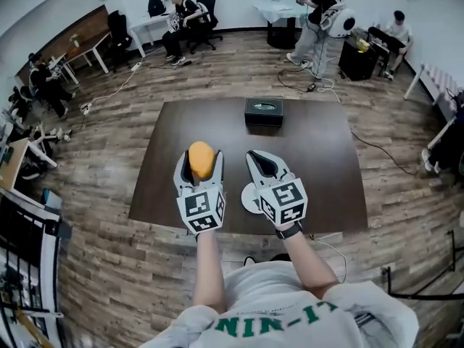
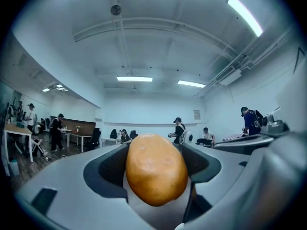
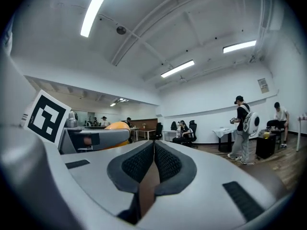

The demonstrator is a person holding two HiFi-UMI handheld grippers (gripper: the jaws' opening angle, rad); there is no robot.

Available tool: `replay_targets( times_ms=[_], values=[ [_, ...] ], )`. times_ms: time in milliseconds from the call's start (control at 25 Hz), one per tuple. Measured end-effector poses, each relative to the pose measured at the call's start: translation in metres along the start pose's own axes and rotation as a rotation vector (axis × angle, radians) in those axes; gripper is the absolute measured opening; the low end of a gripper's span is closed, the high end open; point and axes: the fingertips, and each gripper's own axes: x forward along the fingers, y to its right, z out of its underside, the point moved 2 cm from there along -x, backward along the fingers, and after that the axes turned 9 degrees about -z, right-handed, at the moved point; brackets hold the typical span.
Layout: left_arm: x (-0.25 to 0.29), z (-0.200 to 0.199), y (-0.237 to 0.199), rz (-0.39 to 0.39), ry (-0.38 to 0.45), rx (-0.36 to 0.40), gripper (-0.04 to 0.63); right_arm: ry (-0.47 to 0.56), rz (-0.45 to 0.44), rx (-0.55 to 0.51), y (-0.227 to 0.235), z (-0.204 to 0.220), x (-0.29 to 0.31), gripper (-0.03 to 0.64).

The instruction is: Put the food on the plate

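Item under task: one food item, oval, smooth-skinned, orange-yellow with a slight sheen and a few faint specks; what kind of food it is cannot be determined. It is gripped in the left claw, whose jaws stand wide with their dark pads pressed against its two sides, and is held in the air over the near left-centre of the desk, apart from the surface. The right claw is closed, pads together with nothing between them, and hangs just beside the left one. The white plate lies below it, close to the desk's near edge and to the right of the food. Clearances: a black box sits at the middle of the far edge, well apart from both claws; the dark surface between box and claws is bare, as are both side margins. Wooden floor surrounds the desk. Limits of observation: the right claw and its marker cube cover most of the plate, so only a left sliver of rim shows and its contents cannot be judged; the food's underside is hidden by the jaws.
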Motion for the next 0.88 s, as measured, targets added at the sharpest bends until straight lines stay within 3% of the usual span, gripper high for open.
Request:
replay_targets(
  times_ms=[400,680,880],
  values=[
    [0.049,0.061,0.041,0.237,-0.082,-0.031,0.357,-0.095,0.203,0.067,0.058,0.056,0.002,0.018],
    [0.076,0.132,0.055,0.268,-0.248,-0.032,0.357,-0.157,0.214,0.112,0.084,0.104,0.012,0.017],
    [0.091,0.174,0.074,0.306,-0.343,0.015,0.357,-0.172,0.225,0.154,0.101,0.125,0.010,0.017]
  ],
)
